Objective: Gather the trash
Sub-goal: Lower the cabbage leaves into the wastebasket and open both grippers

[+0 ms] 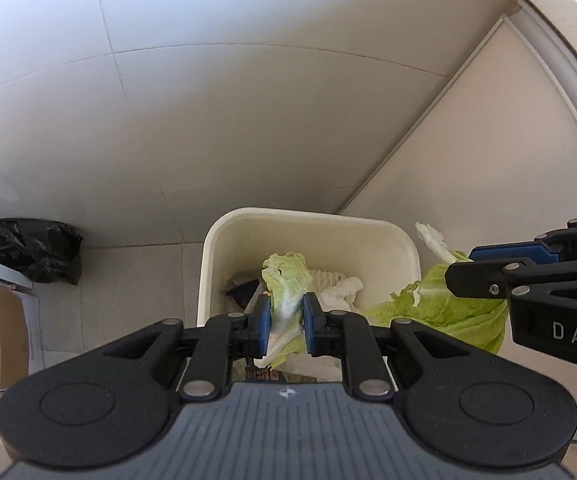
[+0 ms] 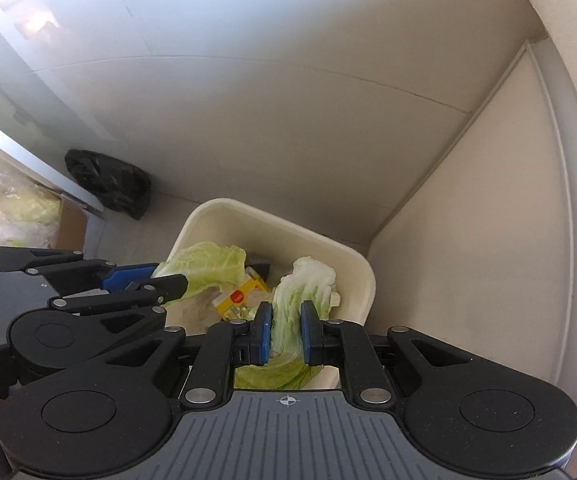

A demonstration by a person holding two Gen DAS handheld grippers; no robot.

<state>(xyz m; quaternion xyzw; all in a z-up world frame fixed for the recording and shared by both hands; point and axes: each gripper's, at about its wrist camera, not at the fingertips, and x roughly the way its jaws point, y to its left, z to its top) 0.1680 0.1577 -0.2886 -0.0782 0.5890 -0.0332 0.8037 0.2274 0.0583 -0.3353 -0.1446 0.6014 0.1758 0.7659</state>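
Over a cream plastic bin (image 1: pixel 208 256) (image 2: pixel 362 276) on the floor, both grippers point steeply down, each shut on a pale green cabbage leaf. My left gripper (image 1: pixel 286 322) pinches one leaf (image 1: pixel 284 276) between its blue pads above the bin's inside. In the right wrist view this gripper (image 2: pixel 168 280) comes in from the left with its leaf (image 2: pixel 208 262). My right gripper (image 2: pixel 285 330) clamps a second leaf (image 2: pixel 308 284). Seen from the left wrist, it (image 1: pixel 464 272) enters from the right, its leaf (image 1: pixel 448 312) hanging near the bin's right rim. The bin holds white paper (image 1: pixel 340 294), a yellow wrapper (image 2: pixel 238 298) and dark scraps.
A black rubbish bag (image 1: pixel 30 250) (image 2: pixel 108 182) sits on the tiled floor to the left. At the far left a cardboard box (image 1: pixel 6 336) with clear plastic and more cabbage stands under a white ledge. A white wall panel (image 2: pixel 468 240) runs close on the right.
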